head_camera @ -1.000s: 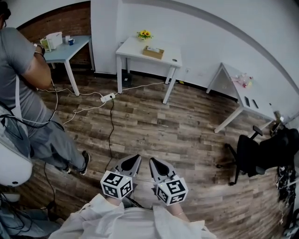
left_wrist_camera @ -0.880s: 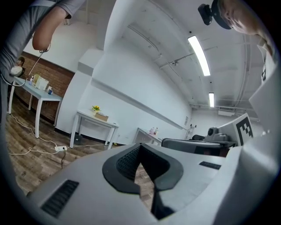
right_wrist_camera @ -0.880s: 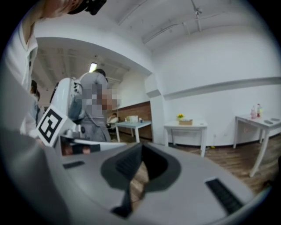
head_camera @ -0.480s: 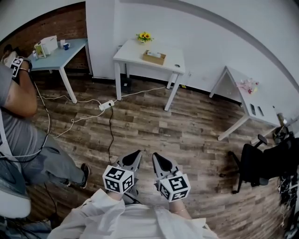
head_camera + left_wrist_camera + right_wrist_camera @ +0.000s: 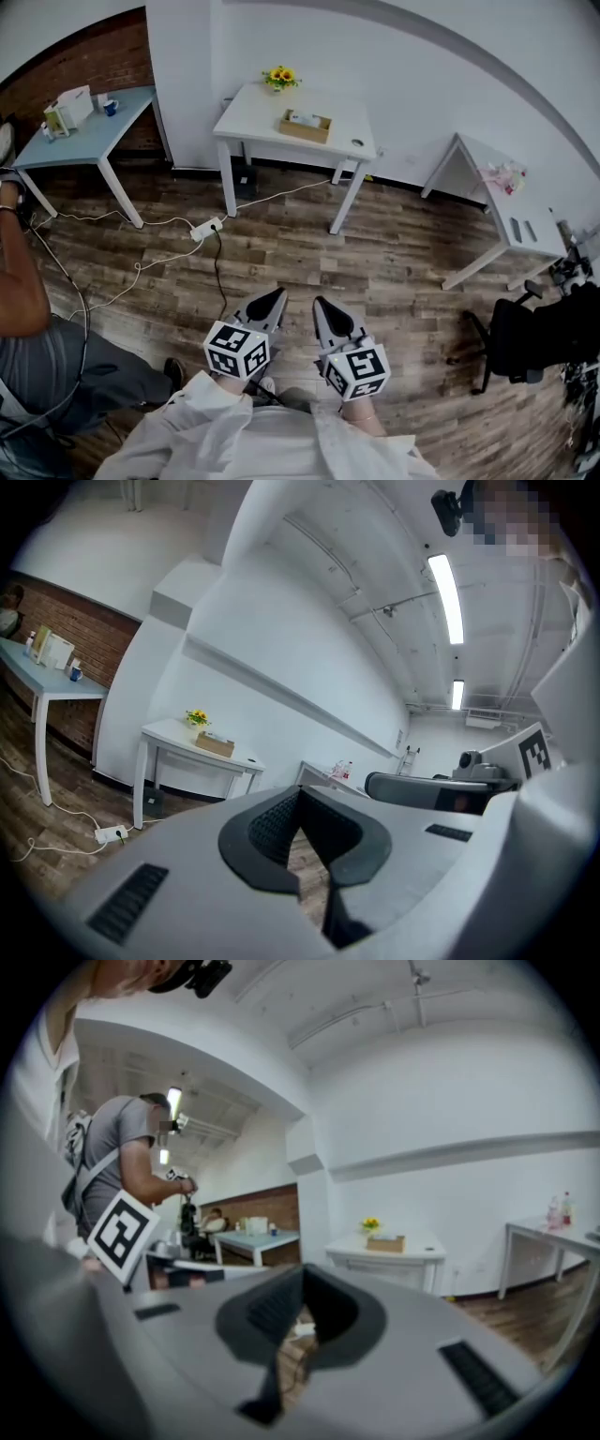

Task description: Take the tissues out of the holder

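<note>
Wood floor (image 5: 375,253) bears three tables (image 5: 84,127) (image 5: 248,112) (image 5: 483,183), one with a tissue holder (image 5: 307,126); left gripper (image 5: 272,298), right gripper (image 5: 323,307) pressed closed.

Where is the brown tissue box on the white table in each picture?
Head view: tissue box near the top middle, on the white table.
Left gripper view: tissue box left of the middle.
Right gripper view: tissue box right of the middle.
Shared landmark: the yellow flowers beside it.

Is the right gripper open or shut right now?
Shut: the right gripper has its jaw tips touching, nothing between them.
</note>
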### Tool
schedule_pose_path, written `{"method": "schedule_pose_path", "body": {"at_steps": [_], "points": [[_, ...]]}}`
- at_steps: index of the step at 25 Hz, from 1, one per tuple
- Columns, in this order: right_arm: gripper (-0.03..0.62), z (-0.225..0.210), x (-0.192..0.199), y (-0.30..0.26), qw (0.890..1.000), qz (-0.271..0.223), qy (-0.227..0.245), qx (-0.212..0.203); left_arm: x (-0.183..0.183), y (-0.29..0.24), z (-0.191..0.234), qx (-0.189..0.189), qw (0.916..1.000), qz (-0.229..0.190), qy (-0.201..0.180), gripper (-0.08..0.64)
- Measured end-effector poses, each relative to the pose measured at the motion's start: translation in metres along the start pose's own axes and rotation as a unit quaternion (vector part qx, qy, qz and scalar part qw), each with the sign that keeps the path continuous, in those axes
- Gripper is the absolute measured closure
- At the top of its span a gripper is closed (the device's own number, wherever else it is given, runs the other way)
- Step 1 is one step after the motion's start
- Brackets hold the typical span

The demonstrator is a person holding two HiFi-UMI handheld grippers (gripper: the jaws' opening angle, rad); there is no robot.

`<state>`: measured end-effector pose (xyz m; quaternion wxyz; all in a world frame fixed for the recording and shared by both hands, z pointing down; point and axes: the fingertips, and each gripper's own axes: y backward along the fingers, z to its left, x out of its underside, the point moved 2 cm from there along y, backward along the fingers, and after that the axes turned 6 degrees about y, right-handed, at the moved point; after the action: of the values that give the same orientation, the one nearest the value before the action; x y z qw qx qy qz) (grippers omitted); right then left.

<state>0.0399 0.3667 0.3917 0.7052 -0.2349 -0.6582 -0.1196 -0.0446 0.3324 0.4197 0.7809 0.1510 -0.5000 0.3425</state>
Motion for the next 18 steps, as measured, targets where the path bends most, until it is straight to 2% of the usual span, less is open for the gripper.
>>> {"method": "schedule_pose_path", "body": {"at_steps": [5,9,18], "points": [[0.583,-0.020,-0.001,-0.032,1.000,0.004,-0.017,0.007,-0.009,-0.028,0.023,-0.001,0.9999,0.007,0.008,0.543],[0.583,-0.037,-0.001,-0.066,1.000,0.010,-0.010,0.002,-0.024,-0.054,0.041,-0.002,1.0000,0.005,0.001,0.543],[0.583,-0.114,-0.036,-0.162,1.000,-0.012,0.012,-0.010,-0.092,-0.152,0.086,-0.020,0.9989,-0.031,-0.029,0.543]]}}
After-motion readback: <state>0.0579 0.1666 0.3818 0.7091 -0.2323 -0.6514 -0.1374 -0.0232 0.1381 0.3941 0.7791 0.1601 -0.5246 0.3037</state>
